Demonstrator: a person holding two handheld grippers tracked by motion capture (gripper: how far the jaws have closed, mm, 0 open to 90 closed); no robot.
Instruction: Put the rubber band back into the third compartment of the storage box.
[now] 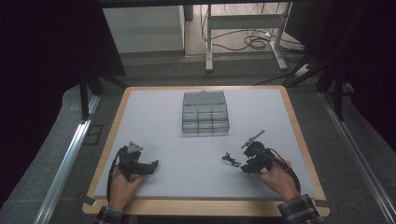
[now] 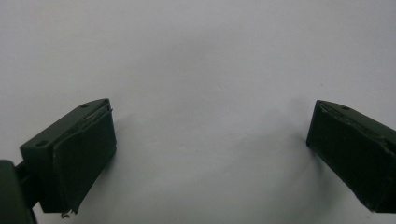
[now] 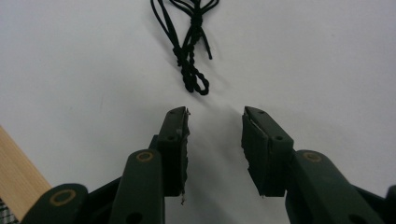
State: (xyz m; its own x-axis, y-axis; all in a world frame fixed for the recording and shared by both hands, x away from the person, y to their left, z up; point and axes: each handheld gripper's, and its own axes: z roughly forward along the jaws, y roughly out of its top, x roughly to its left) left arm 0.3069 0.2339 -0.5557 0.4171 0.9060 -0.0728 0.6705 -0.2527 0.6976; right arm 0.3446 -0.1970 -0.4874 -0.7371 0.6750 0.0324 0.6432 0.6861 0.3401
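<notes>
White matting covers the wood-edged desk, a clear compartment box standing at its far middle, well apart from both hands. Left tool rests with jaws spread wide over bare mat. Right tool, jaws partly apart and empty, points at a knotted black cord just ahead, unobstructed.

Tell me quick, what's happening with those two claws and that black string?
Left gripper open, empty. Right gripper open, jaws apart with nothing between, just short of the black cord. Cord untouched on the mat; nothing in the way.
</notes>
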